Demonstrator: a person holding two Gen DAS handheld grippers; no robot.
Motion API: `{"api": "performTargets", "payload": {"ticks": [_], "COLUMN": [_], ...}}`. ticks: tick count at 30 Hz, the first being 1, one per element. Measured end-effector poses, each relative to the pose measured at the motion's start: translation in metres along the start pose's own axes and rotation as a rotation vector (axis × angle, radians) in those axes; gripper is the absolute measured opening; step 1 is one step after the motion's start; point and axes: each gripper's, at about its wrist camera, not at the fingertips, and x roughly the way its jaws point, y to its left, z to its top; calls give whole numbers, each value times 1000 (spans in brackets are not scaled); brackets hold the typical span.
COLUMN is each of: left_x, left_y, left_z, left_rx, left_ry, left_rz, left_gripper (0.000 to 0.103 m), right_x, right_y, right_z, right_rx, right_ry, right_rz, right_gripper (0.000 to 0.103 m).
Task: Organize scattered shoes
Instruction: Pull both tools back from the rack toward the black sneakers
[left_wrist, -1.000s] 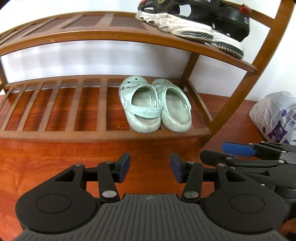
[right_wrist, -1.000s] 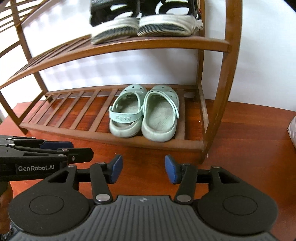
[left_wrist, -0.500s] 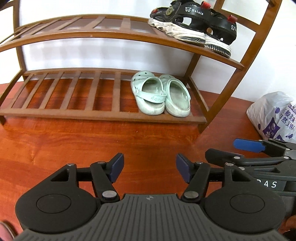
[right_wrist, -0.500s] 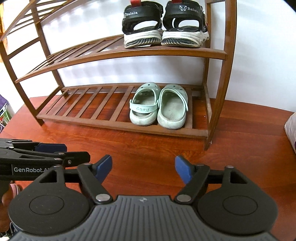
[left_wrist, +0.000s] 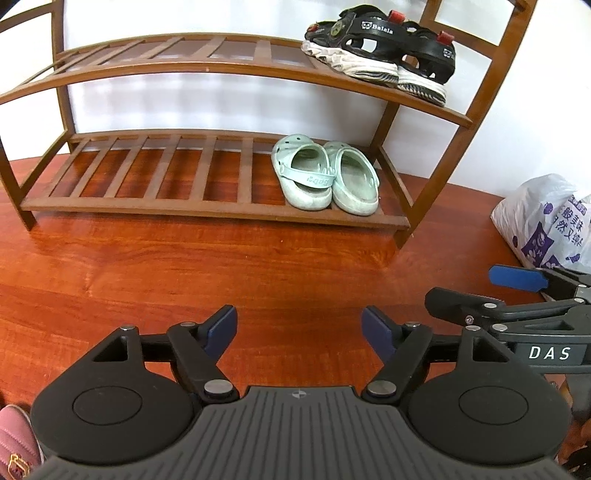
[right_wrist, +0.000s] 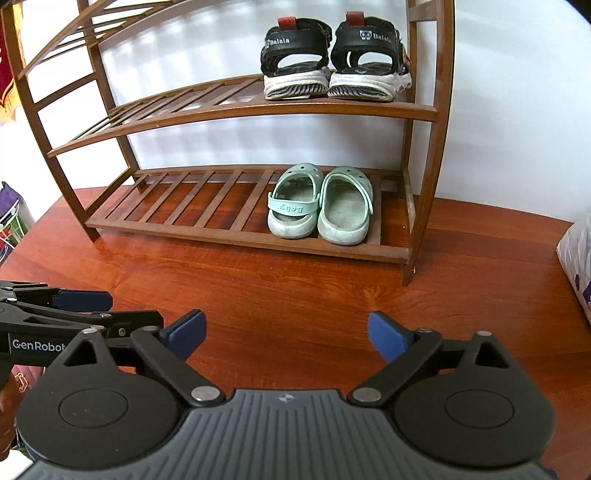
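Both mint green clogs (right_wrist: 319, 205) sit paired at the right end of the shoe rack's bottom shelf (right_wrist: 192, 201), heels toward us. Left hand-held gripper (left_wrist: 299, 330) and right hand-held gripper (right_wrist: 286, 334) are both empty, jaws opening, well apart from them. A pink shoe (left_wrist: 14, 439) lies nearest the left one.

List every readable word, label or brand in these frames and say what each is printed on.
"Balala": heel straps of the black sandals.
"Baby": strap of the left mint green clog.
"GenRobot": side of the left gripper.
"DAS": side of the right gripper.
White plastic bag: purple characters, not legible.
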Motion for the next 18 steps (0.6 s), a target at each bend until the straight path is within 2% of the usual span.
{"api": "performTargets", "payload": {"ticks": [18], "left_x": [-42], "left_y": [1], "left_z": [-32], "left_rx": [-23], "left_ry": [-22], "left_rz": [33], "left_gripper": [78], "right_x": [-34], "right_y": [10], "right_z": [-21], "right_rx": [-29], "right_ry": [-6], "right_rz": [3], "right_gripper": [102]}}
